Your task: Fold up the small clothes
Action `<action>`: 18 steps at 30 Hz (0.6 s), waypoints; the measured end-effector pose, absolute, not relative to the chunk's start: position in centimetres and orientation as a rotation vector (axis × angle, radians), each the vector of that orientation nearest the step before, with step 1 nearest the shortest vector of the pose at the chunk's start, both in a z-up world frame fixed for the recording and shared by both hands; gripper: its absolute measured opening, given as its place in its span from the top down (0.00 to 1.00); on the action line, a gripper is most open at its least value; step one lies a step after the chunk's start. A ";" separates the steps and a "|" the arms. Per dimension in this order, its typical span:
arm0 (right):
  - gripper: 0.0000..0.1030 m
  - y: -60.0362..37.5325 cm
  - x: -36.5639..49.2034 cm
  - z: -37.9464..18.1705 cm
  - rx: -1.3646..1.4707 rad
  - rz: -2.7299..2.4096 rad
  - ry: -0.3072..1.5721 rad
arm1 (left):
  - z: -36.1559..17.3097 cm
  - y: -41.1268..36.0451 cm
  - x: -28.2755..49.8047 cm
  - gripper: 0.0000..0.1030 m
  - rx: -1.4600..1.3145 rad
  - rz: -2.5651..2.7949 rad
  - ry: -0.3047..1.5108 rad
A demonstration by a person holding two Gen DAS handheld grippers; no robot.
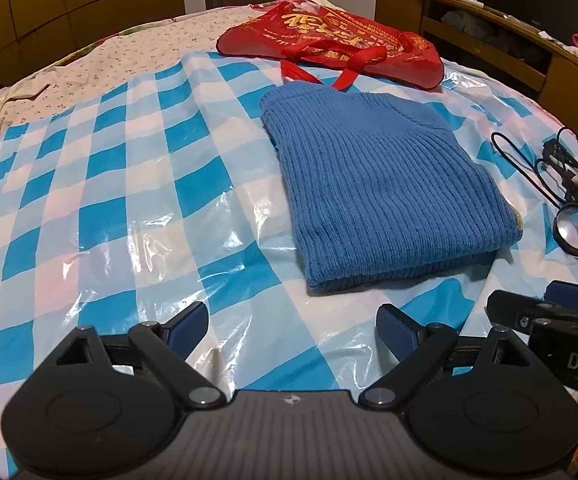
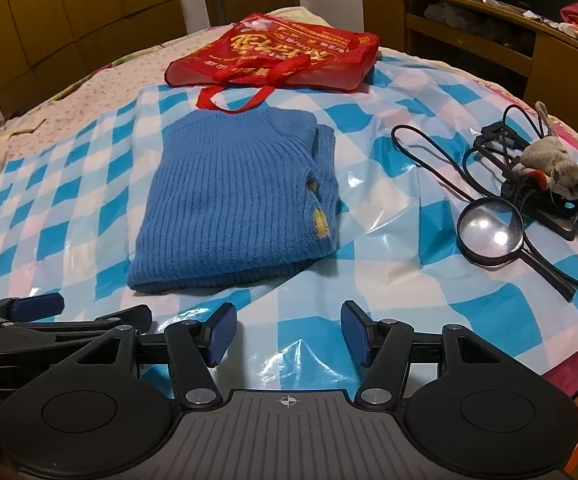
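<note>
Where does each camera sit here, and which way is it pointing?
Left wrist: on the left gripper, low over the checked plastic sheet, facing the folded blue sweater ahead and to the right; own jaws open, right gripper at the right edge.
Right wrist: on the right gripper, facing the same sweater ahead and to the left, magnifying glass to the right; own jaws open, left gripper at the left edge.
Shared: sweater, red bag, sheet, magnifying glass.
</note>
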State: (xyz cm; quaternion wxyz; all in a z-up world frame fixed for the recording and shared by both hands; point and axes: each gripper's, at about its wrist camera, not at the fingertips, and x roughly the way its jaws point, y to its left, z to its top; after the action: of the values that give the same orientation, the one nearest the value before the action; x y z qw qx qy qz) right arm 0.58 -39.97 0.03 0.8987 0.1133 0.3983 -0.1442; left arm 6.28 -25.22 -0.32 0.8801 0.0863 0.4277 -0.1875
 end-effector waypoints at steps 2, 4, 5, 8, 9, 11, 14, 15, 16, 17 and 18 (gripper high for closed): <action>0.44 -39.8 0.7 0.0 0.221 -0.307 0.827 | -0.2 -25.2 6.2 0.02 0.176 -0.388 0.885; 0.43 -39.7 0.7 -0.1 0.213 -0.310 0.828 | 0.0 -25.1 6.2 0.02 0.174 -0.388 0.880; 0.43 -39.6 0.7 -0.1 0.210 -0.313 0.827 | 0.0 -25.2 6.2 0.02 0.173 -0.389 0.879; 0.43 -39.6 0.8 -0.1 0.207 -0.317 0.826 | 0.1 -25.3 6.1 0.02 0.175 -0.390 0.876; 0.43 -39.6 0.8 -0.1 0.208 -0.317 0.826 | 0.1 -25.3 6.1 0.02 0.176 -0.392 0.875; 0.43 -39.6 0.8 -0.1 0.207 -0.318 0.825 | 0.1 -25.3 6.0 0.02 0.179 -0.390 0.873; 0.43 -39.7 0.8 -0.1 0.209 -0.318 0.825 | 0.1 -25.3 6.1 0.02 0.177 -0.392 0.874; 0.43 -39.6 0.8 -0.1 0.207 -0.319 0.826 | 0.1 -25.3 6.1 0.02 0.178 -0.392 0.874; 0.43 -39.6 0.8 -0.1 0.207 -0.319 0.826 | 0.1 -25.3 6.1 0.02 0.178 -0.392 0.874; 0.43 -39.6 0.8 -0.1 0.206 -0.320 0.826 | 0.1 -25.3 6.1 0.02 0.177 -0.392 0.874; 0.43 -39.6 0.8 -0.1 0.206 -0.321 0.826 | 0.1 -25.3 6.1 0.02 0.177 -0.392 0.874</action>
State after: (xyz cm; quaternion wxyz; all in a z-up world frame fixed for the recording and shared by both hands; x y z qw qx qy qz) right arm 0.84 -39.63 -0.12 0.8984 0.0993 0.3987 -0.1551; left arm 6.07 -25.30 0.10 0.8838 0.0849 0.4199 -0.1882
